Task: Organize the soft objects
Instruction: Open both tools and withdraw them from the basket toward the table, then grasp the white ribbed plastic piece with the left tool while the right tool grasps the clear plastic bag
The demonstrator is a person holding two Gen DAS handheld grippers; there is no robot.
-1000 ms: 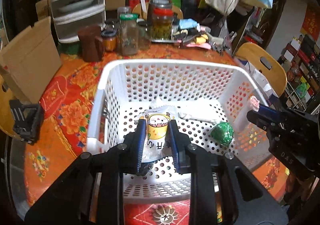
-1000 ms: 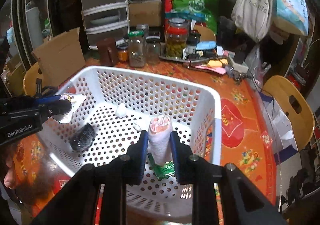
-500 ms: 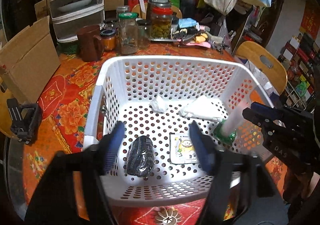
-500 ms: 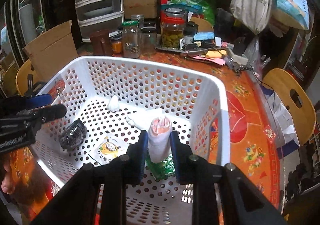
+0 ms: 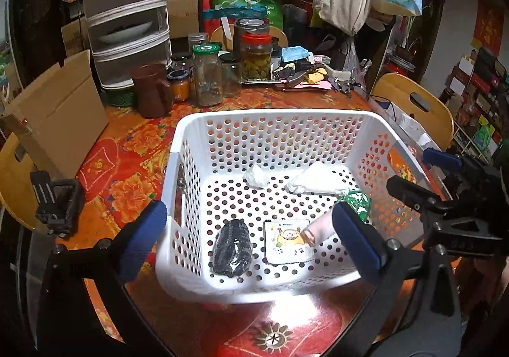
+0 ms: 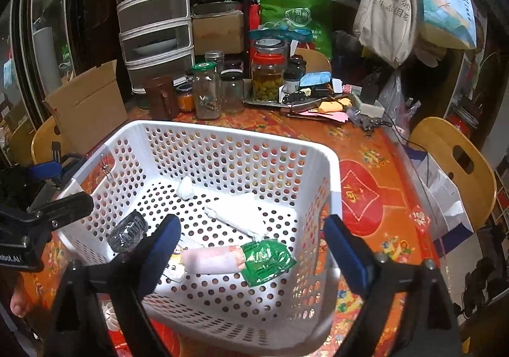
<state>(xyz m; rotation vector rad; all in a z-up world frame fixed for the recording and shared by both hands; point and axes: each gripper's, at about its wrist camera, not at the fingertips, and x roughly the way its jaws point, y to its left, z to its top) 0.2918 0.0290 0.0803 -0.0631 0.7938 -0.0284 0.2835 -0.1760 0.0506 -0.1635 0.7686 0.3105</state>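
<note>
grippers (image 5: 251, 233) now empty over basket (image 5: 270, 117)

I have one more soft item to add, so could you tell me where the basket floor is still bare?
Bare patches: the near strip along the white basket front wall, and the far-left corner behind the black roll. Crowded: the right side, where cartoon packet, pink roll, green packet and white cloth cluster.
</note>
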